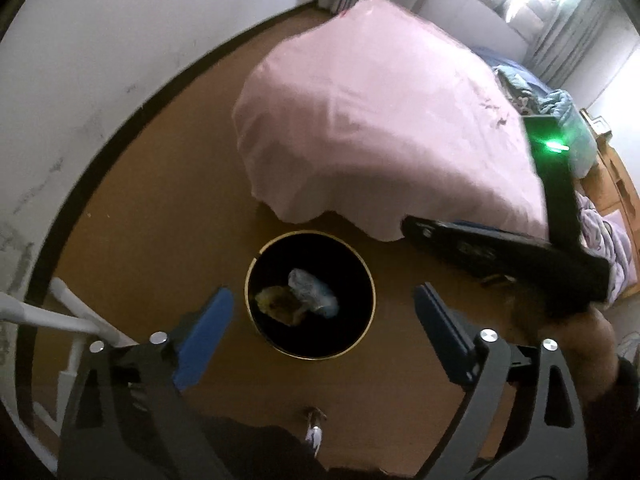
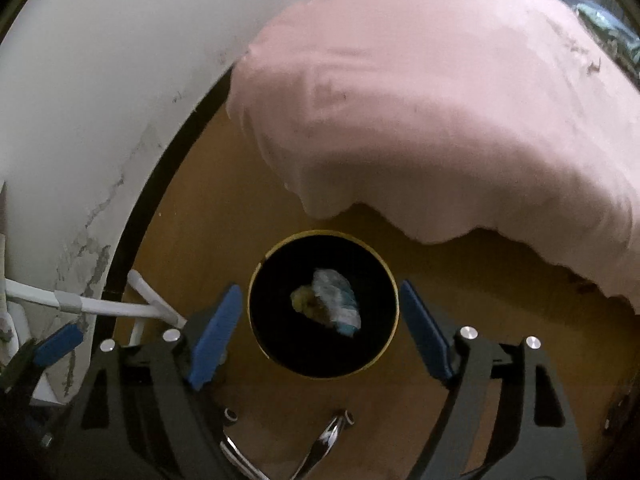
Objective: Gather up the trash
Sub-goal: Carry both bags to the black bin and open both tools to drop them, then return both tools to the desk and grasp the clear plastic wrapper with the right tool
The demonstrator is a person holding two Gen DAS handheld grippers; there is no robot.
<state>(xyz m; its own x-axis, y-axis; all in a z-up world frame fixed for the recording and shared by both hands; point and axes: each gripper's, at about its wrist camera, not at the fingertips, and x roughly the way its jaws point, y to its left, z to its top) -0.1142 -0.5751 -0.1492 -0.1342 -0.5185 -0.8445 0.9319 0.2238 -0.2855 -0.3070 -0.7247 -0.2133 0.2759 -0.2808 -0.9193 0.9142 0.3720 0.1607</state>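
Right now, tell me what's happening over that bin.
A person holds a hand-held gripper in each hand above a round black bin on the brown floor beside a pink-covered bed. The left hand-held gripper and the right hand-held gripper both stand open with nothing between their blue pads. Two crumpled pieces of trash, a pale blue one and a yellowish one, already lie inside the bin.

Black gold-rimmed bin (image 2: 256, 336), pink bedspread (image 2: 440, 120)

Brown floor (image 1: 168, 208) — black bin (image 1: 256, 276) beside pink-covered bed (image 1: 380, 120).
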